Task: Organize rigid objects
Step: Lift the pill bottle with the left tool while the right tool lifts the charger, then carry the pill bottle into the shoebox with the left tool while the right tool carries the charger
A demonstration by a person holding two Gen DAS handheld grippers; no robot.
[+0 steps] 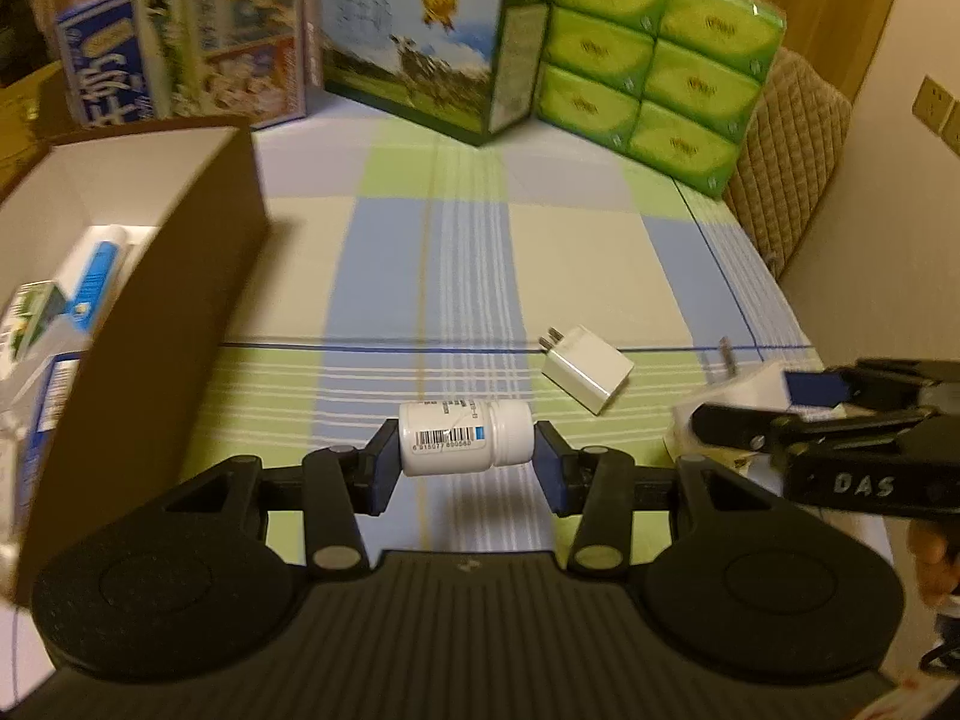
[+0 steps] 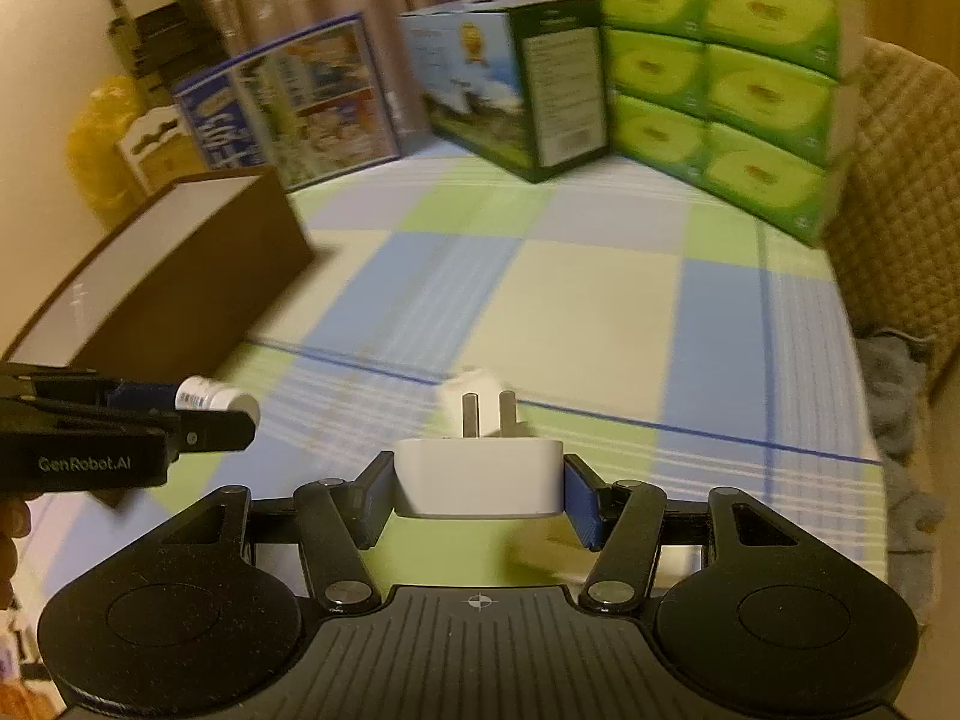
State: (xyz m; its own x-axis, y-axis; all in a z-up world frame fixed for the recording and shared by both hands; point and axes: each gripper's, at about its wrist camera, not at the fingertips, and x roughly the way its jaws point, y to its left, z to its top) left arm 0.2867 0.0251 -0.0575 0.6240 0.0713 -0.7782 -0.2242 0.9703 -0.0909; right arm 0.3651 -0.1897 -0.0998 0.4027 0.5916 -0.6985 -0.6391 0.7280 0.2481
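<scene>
My left gripper (image 1: 465, 462) is shut on a white pill bottle (image 1: 465, 438) with a barcode label, held sideways above the checked tablecloth; the bottle also shows in the right wrist view (image 2: 216, 401). My right gripper (image 2: 477, 495) is shut on a white plug adapter (image 2: 477, 480) with its two prongs pointing forward; it shows in the left wrist view (image 1: 750, 387) at the right edge. A second white plug adapter (image 1: 588, 369) lies on the cloth ahead of the bottle. A brown open box (image 1: 162, 276) stands at the left and holds a blue-and-white tube (image 1: 99, 270) and small cartons.
At the back stand a blue milk carton box (image 1: 192, 42), a box with a cow picture (image 1: 420, 54) and a green tissue pack (image 1: 660, 66). A quilted chair back (image 1: 792, 156) is at the right. The table's right edge (image 2: 864, 420) drops off by grey cloth.
</scene>
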